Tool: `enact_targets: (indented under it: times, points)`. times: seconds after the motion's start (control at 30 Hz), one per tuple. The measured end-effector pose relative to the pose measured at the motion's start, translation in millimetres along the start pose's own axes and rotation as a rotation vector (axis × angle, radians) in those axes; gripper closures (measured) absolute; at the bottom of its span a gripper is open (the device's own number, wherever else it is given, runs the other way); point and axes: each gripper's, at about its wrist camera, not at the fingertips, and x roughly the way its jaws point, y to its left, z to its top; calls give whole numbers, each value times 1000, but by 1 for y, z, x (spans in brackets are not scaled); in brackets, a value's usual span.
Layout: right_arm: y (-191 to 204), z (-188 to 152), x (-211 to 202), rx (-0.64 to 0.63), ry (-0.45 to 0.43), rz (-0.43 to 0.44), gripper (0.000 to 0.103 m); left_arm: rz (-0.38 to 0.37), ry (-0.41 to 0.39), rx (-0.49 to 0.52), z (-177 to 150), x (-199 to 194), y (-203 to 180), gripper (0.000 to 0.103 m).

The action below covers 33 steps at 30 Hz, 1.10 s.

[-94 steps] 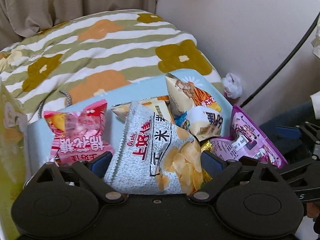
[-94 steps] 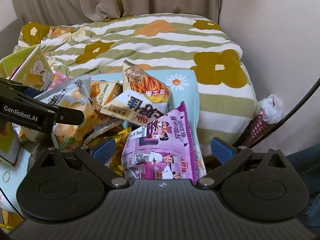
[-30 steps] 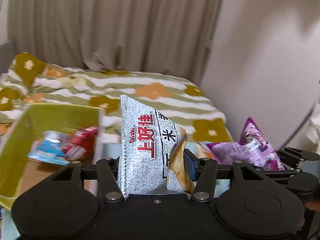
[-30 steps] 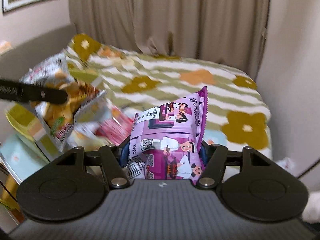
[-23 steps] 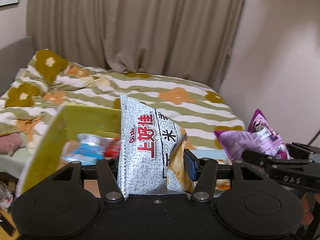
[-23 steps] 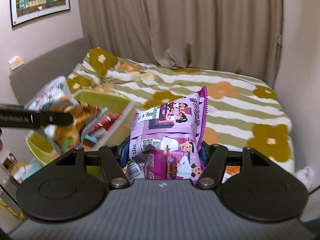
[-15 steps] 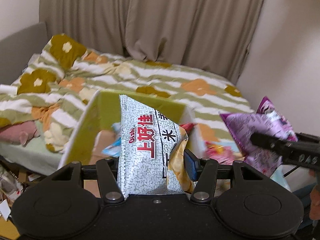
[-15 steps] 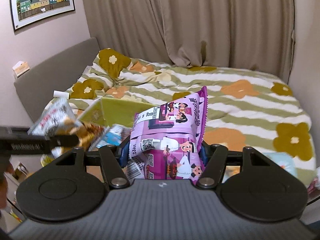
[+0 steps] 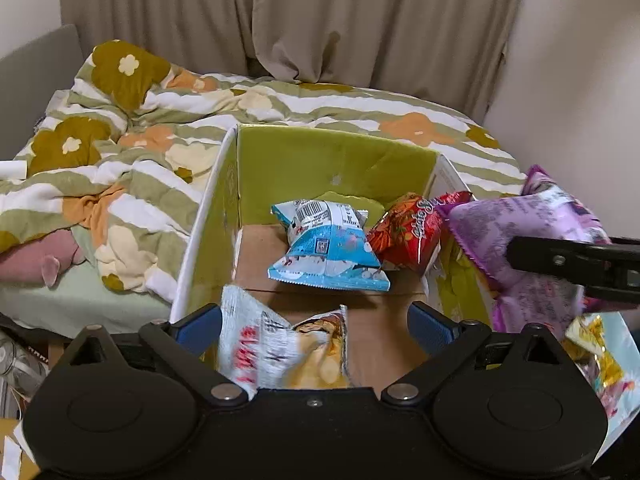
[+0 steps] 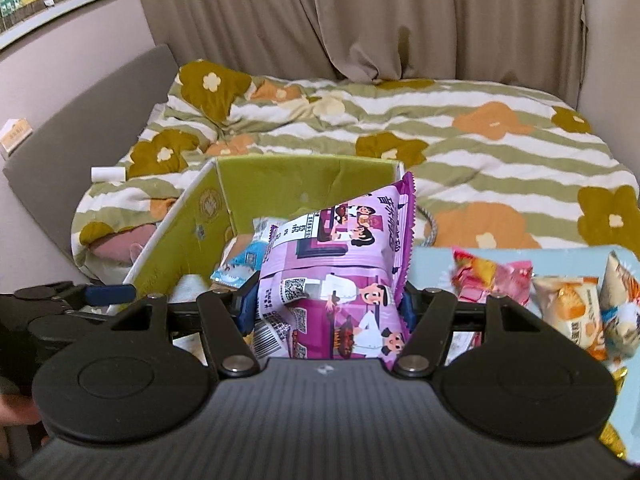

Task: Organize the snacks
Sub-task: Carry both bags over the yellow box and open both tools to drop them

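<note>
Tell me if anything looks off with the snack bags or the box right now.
Only the grey chip bag: it hangs blurred between the open left gripper, apparently dropping into the green box. The right gripper grips the purple bag firmly.

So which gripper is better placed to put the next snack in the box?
Right. The right gripper holds the purple bag beside the green box; the left gripper has its jaws open, the grey chip bag loose between them.
</note>
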Motion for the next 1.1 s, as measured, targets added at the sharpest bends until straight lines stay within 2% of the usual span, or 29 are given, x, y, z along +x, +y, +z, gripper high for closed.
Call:
enact_targets:
  times: [0.2,0.4,0.67,0.7,0.73,0.8,1.1]
  points:
    - [12,-2,7,-9,18,18,23,7,-7,-34,-11,-14,8,2]
    - [18,-4,16,2,38,90,22,44,-27,-49,-15,-33,8,2]
    - [20,-7,42,0,91,116,21,76,-36,-82,-19,-36,13,2]
    - [21,-9,45,-1,94,115,18,80,-35,-85,-20,-36,14,2]
    - [20,-11,48,4,97,116,7,83,-33,-88,-20,-36,14,2]
    - [18,-13,50,18,93,126,0,89,-26,-94,-22,-35,15,2]
    - [17,-22,36,-41,9,121,0,98,-3,-107,-29,-33,16,2]
